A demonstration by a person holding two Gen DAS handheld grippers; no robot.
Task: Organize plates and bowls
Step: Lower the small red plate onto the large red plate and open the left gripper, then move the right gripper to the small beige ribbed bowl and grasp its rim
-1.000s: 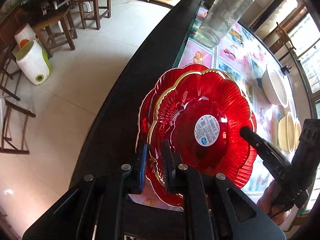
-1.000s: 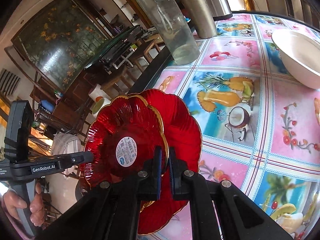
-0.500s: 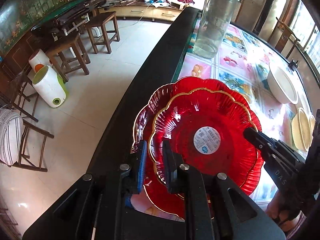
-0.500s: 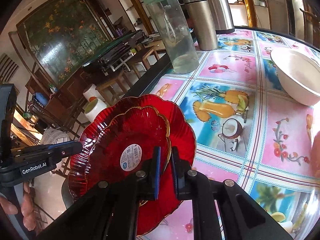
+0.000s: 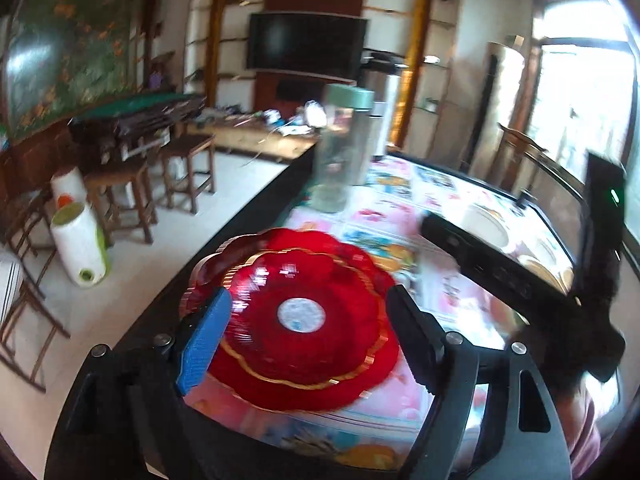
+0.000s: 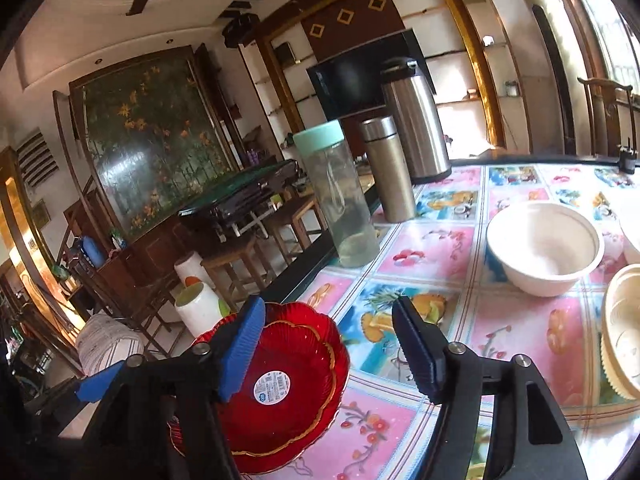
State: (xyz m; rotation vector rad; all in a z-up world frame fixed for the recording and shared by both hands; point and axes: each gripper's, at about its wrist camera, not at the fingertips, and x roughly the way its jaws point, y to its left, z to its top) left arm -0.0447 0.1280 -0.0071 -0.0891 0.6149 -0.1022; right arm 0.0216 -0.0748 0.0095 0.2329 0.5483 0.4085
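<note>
**Jaws spread, both units — red plates nested at desk edge**

Jaws on the left gripper are standing wide apart and gripping nothing; its view is smeared by motion. Jaws on the right gripper are likewise standing wide apart and gripping nothing.

Item 1: small red plate, scalloped, gold-rimmed. It is sitting inside item 2, so the pair is reading as one stack, which looks like a finished sorting step.

Item 2: large red plate, same pattern. It is lying flat on the desk, close to the dark edge nearest the room; the placement is looking a little exposed to a knock.

Label: a round white sticker is showing at the centre of item 1, with a barcode and a blue mark; the print is too small to read.

Item 3: white bowl, standing upright farther along the fruit-patterned cover, well apart from the plates.

Item 4: cream ribbed dish, partly cut off at the right margin. Items 3 and 4 are probably awaiting grouping.

Also on the desk: clear bottle with a mint lid, steel flask, steel thermos. No lettering is legible on these.
</note>
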